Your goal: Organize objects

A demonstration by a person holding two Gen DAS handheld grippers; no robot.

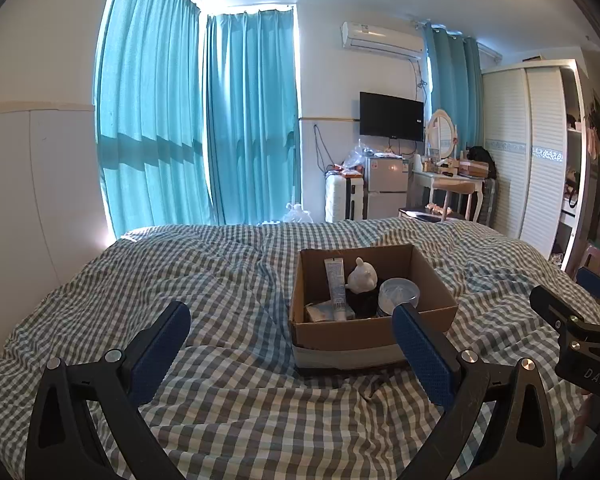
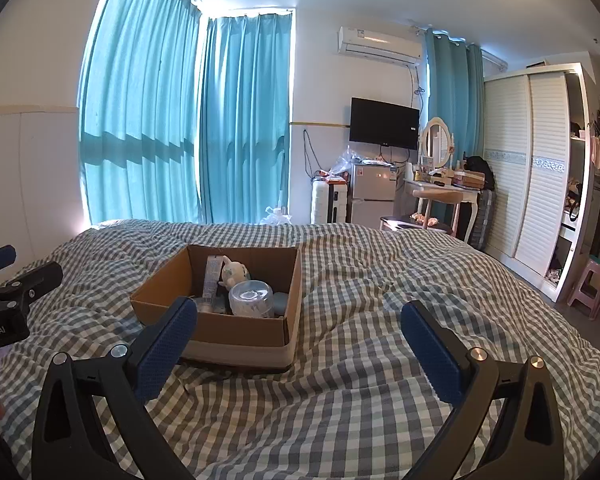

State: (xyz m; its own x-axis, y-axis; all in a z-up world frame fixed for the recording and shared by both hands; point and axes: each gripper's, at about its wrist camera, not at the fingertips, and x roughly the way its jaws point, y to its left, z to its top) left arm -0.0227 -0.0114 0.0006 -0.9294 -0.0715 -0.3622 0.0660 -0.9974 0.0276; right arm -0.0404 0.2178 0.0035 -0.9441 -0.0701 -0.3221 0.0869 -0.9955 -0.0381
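While both tongs stood apart and empty, left gripper (image 1: pixel 292 332) and right gripper (image 2: pixel 300 330), the cardboard box (image 1: pixel 364 330) sat centre frame on the checked quilt (image 1: pixel 220 272), holding tube (image 1: pixel 336 284), figurine (image 1: pixel 362 276), lidded jar (image 1: pixel 398 292); risk: soft bedding tipping the box under a one-sided pull

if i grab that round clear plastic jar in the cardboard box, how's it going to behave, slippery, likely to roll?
The clear jar looks smooth and glossy, so the pads may slip on it. Being round, it could roll if laid on its side, though here it stands upright, hemmed in by the cardboard box wall and its neighbours. It looks like thin plastic, so probably light.
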